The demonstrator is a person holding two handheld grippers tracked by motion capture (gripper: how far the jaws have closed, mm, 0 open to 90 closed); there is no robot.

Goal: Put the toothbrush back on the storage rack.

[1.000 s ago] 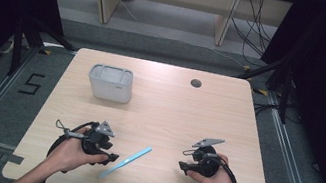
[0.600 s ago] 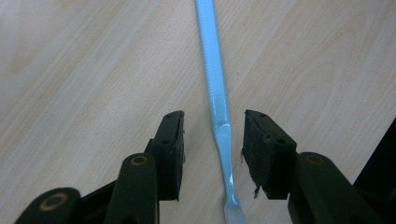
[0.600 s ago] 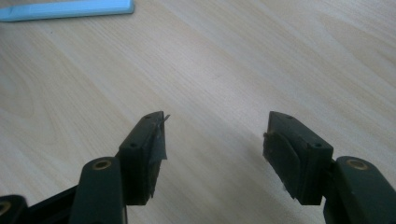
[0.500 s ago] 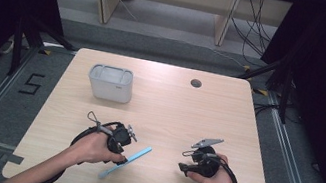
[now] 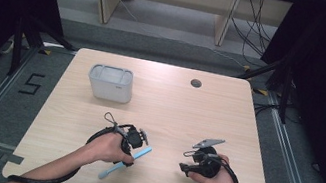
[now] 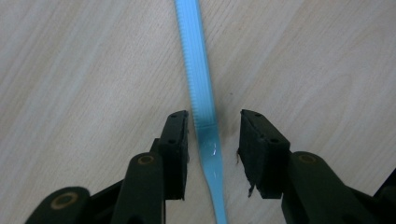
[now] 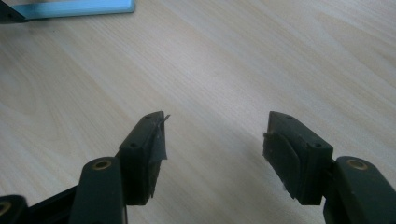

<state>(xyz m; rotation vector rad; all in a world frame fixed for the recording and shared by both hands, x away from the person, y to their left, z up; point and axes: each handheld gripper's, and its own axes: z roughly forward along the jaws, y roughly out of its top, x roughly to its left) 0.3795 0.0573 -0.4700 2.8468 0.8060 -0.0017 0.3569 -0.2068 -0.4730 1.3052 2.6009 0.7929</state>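
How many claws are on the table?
2. The left claw sits over the blue comb near the table's front; the right claw rests on bare wood to its right.

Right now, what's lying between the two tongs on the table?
Bare wood in the high view: the blue comb sits in the left tongs, short of the right tongs.

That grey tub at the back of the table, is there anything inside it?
The grey tub stands open-topped on the table. From above only its pale inner walls show; the near wall hides the bottom, so contents cannot be told.

Blue comb [image 6: 201, 93]: glossy ribbed plastic; table [image 5: 226, 123]: matt wood.
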